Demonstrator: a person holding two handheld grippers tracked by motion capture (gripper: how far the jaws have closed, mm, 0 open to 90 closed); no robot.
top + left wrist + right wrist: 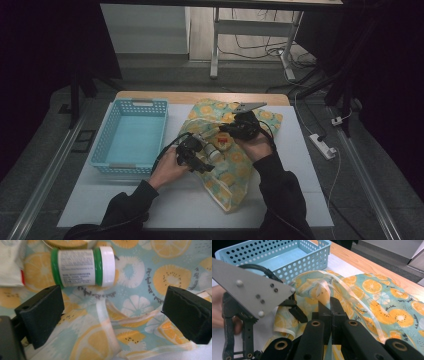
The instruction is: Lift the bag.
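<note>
Nearest the camera, my two dark sleeves come in over the near edge of the white desk [120,210]. My left tool [192,152] hangs over the near part of a citrus-print fabric bag [227,187], and its pads [41,315] are spread wide with nothing between them; a pale strap of the bag [106,322] runs across the cloth in the gap. Just beyond those pads, a small green jar with a white cap [83,267] lies on its side on the fabric, beside a white packet [11,262] at the left. My right tool [329,312] sits farther off and to the right, pressed together on a fold of the bag's cloth, which rises bunched around its tips. Left of the bag, well apart from both tools, stands a light blue perforated basket [116,125].
</note>
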